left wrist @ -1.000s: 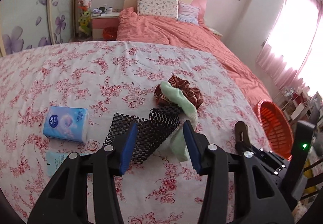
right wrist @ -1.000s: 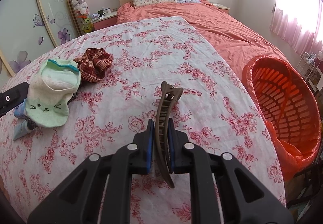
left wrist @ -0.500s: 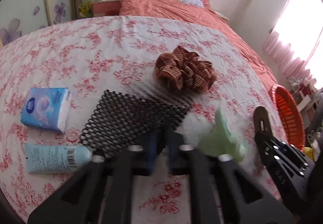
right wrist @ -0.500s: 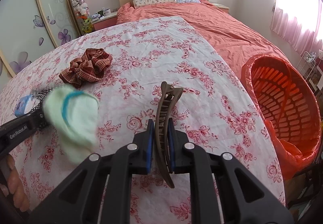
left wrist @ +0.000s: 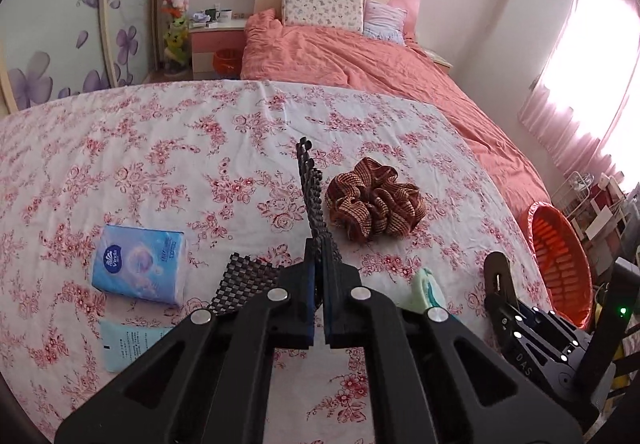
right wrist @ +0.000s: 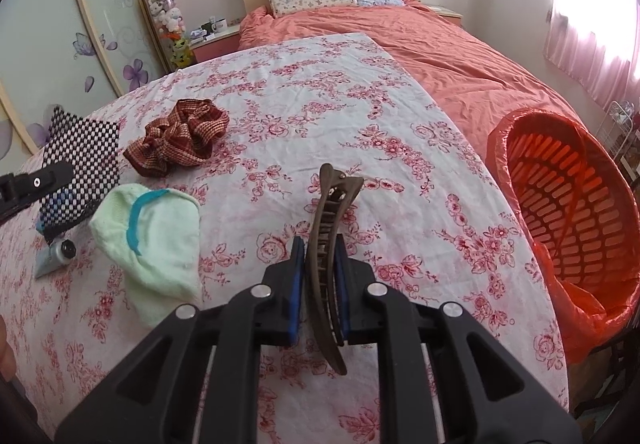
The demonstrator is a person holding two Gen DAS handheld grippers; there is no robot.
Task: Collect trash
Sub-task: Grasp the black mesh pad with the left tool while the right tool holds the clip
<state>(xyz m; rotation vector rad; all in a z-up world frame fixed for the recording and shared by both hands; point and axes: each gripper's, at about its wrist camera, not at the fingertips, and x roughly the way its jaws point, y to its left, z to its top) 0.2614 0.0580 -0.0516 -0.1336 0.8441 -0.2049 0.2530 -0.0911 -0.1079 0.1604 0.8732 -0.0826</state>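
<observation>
Floral-printed in pink and red, the bedspread (left wrist: pixel 160 147) filled the foreground of both views, with a salmon-coloured bed and two pillows beyond it. Nearest in the left wrist view, the left gripper (left wrist: pixel 318 308) had its fingers pressed together on an edge of a black mesh mat (left wrist: pixel 310 183), which stood up edge-on from the pads and drooped to the left. Just left of it lay a blue tissue pack (left wrist: pixel 140 264) with "Vinda" on its face, and nearer still a pale blue tube (left wrist: pixel 128 344) whose small print was unreadable. "DAS" showed on the body of the right gripper (left wrist: pixel 496 284) at the lower right.

Seen from the right wrist, the right gripper (right wrist: pixel 318 272) had a brown hair clip (right wrist: pixel 328 244) between its blue pads — its jaws were opening, narrow gaps showing on both sides. This view alone showed the mat's checkered face, the tube's cap, and a mint-green sock (right wrist: pixel 156 240) lying flat to the left. Farther off sat a brown checked scrunchie (right wrist: pixel 180 135). At the right edge stood an orange basket (right wrist: pixel 568 228) lined with an orange bag — only partly visible from the left wrist.
</observation>
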